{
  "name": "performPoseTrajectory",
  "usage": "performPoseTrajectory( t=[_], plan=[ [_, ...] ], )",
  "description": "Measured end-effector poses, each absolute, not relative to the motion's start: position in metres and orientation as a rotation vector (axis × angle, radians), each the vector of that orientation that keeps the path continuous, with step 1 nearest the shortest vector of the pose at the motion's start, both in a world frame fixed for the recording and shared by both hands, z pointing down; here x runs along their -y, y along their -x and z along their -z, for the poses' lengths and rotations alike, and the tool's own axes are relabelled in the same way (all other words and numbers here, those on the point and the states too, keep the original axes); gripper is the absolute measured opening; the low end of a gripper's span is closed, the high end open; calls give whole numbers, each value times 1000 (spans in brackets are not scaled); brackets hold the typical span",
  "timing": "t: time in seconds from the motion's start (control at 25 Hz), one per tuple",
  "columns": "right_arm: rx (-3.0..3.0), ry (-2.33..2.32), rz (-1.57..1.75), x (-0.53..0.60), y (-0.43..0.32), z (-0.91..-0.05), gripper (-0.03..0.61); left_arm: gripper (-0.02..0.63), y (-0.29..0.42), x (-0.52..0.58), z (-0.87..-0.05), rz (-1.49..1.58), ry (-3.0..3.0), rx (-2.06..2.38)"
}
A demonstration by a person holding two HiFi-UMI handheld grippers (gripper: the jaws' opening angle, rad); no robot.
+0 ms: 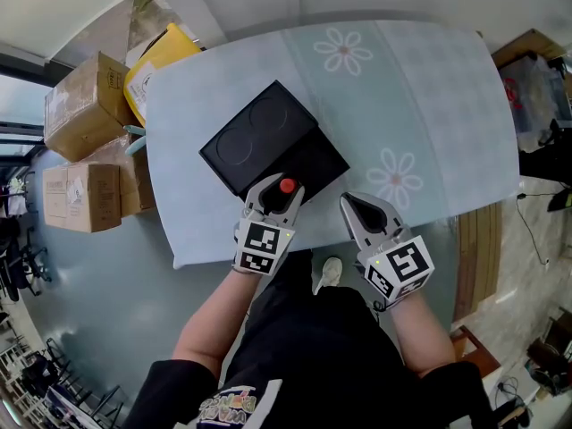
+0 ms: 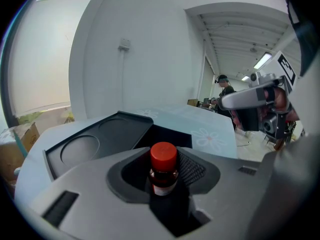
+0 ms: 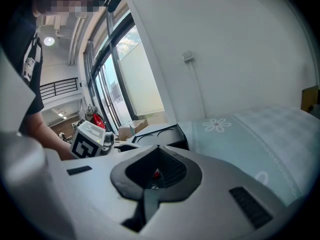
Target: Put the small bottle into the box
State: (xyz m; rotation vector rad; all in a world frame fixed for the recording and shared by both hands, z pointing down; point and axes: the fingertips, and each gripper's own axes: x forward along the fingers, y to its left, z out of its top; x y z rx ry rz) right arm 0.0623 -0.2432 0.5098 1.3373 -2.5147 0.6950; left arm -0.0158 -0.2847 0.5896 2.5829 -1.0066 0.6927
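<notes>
A small brown bottle with a red cap stands upright between the jaws of my left gripper, which is shut on it. In the left gripper view the bottle sits just short of the black box's open cavity. The box lies open on the table, and its lid, with two round recesses, is folded out to the left. My right gripper hovers to the right of the box near the table's front edge, shut and empty.
A light blue flowered cloth covers the table. Cardboard boxes and a yellow package stand on the floor at the left. Wooden boards lean at the right. A person stands far behind.
</notes>
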Motion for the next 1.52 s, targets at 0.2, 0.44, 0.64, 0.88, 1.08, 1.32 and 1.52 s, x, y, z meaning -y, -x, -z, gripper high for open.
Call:
performPoseTrajectory(
  t=[0.2, 0.44, 0.64, 0.88, 1.08, 1.32, 1.52],
  plan=[
    [2517, -1331, -699, 241, -63, -512, 9, 158, 14, 284, -592, -704, -2593, 1009],
    [2521, -1328, -699, 239, -65, -510, 9, 186, 10, 281, -596, -746, -2615, 978],
    [2530, -1325, -689, 236, -66, -506, 9, 210, 11, 279, -589, -726, -2624, 1011],
    [2551, -1317, -671, 224, -70, -497, 9, 209, 11, 270, -568, -676, -2649, 1064],
    [2583, -1304, -635, 207, -70, -485, 9, 209, 15, 251, -547, -638, -2658, 1124],
    [2623, -1295, -569, 176, -74, -462, 9, 204, 17, 211, -514, -573, -2665, 1167],
    [2675, -1289, -491, 148, -79, -437, 9, 87, 9, 165, -479, -485, -2687, 1170]
  ],
)
